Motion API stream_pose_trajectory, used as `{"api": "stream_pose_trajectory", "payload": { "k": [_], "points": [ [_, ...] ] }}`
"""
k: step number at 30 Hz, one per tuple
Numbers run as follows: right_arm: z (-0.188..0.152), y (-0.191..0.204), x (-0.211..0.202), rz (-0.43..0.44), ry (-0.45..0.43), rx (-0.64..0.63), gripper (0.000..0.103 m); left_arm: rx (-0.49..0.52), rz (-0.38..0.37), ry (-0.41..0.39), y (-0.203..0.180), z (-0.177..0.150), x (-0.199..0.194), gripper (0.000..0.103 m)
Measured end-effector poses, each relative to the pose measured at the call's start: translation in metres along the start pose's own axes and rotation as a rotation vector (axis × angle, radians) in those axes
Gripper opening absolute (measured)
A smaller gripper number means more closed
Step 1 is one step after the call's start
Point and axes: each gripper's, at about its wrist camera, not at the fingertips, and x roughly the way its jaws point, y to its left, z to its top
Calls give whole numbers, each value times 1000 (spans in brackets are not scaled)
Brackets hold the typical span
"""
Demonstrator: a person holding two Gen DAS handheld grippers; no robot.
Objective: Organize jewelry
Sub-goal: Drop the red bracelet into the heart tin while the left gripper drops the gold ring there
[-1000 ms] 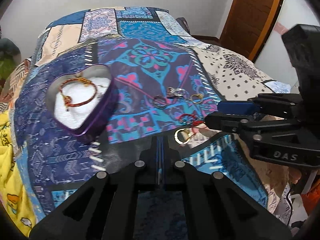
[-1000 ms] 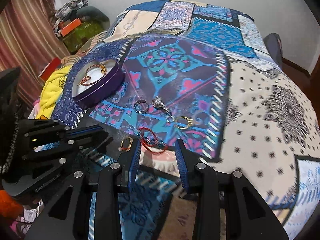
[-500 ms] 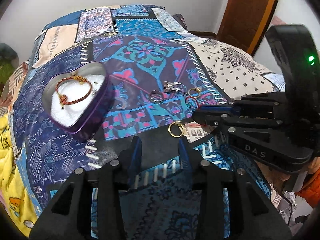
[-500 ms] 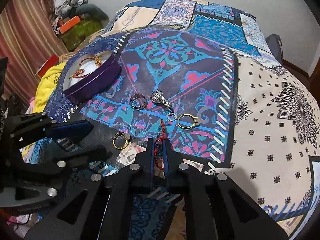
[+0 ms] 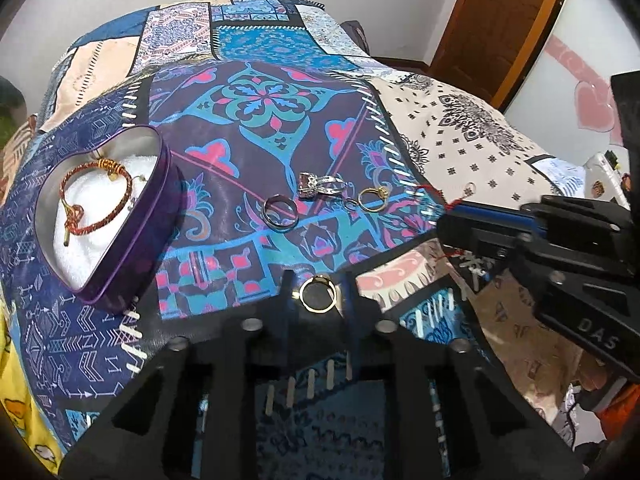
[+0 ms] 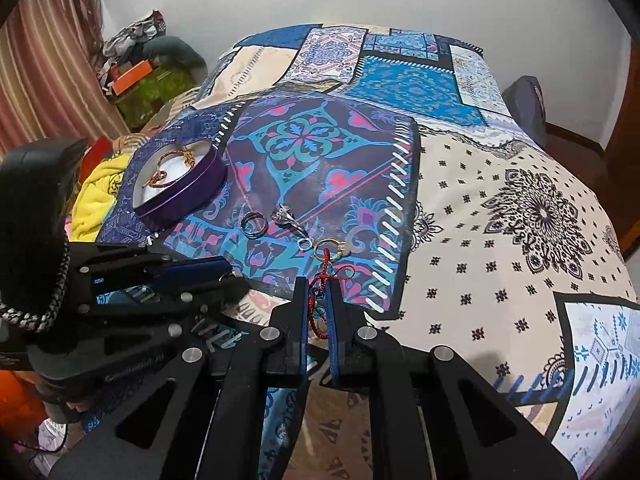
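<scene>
Broadly, a patchwork bedspread (image 5: 256, 92) is covering the bed, and a purple heart-shaped tin (image 5: 132, 216) is sitting on it with a red-and-gold cord bracelet (image 5: 96, 196) lying inside on white padding. Near the tin a dark band ring (image 5: 280, 212), a silver stone ring (image 5: 320, 186) and a thin gold ring (image 5: 372, 199) are resting on the fabric. The right gripper (image 6: 318, 284) is clamping a red string bracelet (image 6: 320, 280). The left gripper (image 5: 318, 280) has just been closing around a gold ring (image 5: 318, 295); its pads are seemingly not quite pressing it yet.
</scene>
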Motion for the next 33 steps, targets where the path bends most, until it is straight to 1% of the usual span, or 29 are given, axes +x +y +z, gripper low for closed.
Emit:
{"api": "stream_pose_trajectory", "payload": {
  "k": [5,10,13,23,33],
  "points": [
    [2,3,-7,2,-16,-3,7,8,19,-8,-3,-1,-4,17],
    [12,10,-15,7,-46,-20,7,-23,24,-38,2,-3,-20,17],
    [19,17,-20,12,-70,-31,7,-38,32,-74,8,-2,-36,17],
    [48,46,-38,33,-154,-76,7,-69,93,-206,33,8,-92,17],
    [81,78,-47,79,-236,-128,7,-116,155,-339,65,19,-143,17]
  ]
}}
